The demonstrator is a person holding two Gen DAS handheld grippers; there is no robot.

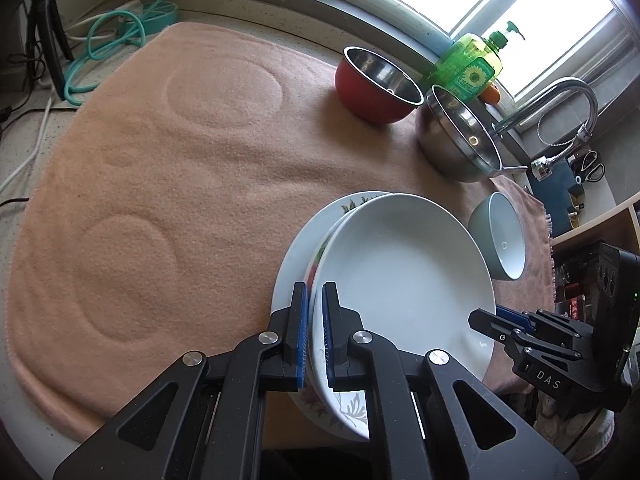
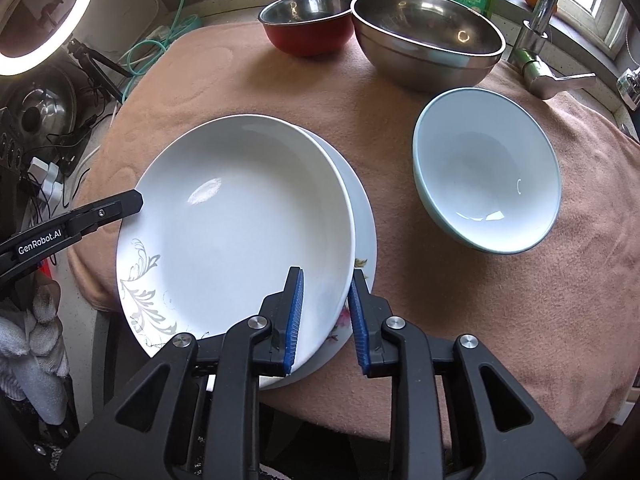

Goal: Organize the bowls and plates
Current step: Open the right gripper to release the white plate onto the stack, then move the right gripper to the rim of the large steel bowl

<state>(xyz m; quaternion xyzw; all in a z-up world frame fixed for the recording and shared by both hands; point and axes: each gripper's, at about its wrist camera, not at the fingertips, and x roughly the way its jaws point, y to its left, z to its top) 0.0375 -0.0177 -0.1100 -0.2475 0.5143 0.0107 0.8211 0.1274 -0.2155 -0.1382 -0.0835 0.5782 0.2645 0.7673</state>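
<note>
Peach towel (image 2: 500, 300), leaf-patterned white plate (image 2: 240, 216)

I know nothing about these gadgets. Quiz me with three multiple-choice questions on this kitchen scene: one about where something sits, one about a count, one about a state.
1. Where does the top white plate sit?
A. inside the steel bowl
B. on another plate
C. in a sink

2. How many bowls stand on the pink towel?
A. three
B. one
C. five

3. How does the left gripper stand?
A. wide open above the towel
B. closed on the top plate's rim
C. closed on the soap bottle

Answers:
1 B, the floral plate peeks out beneath it.
2 A, the red bowl, steel bowl and pale blue bowl.
3 B, its blue pads pinch the rim in the left wrist view.
</note>
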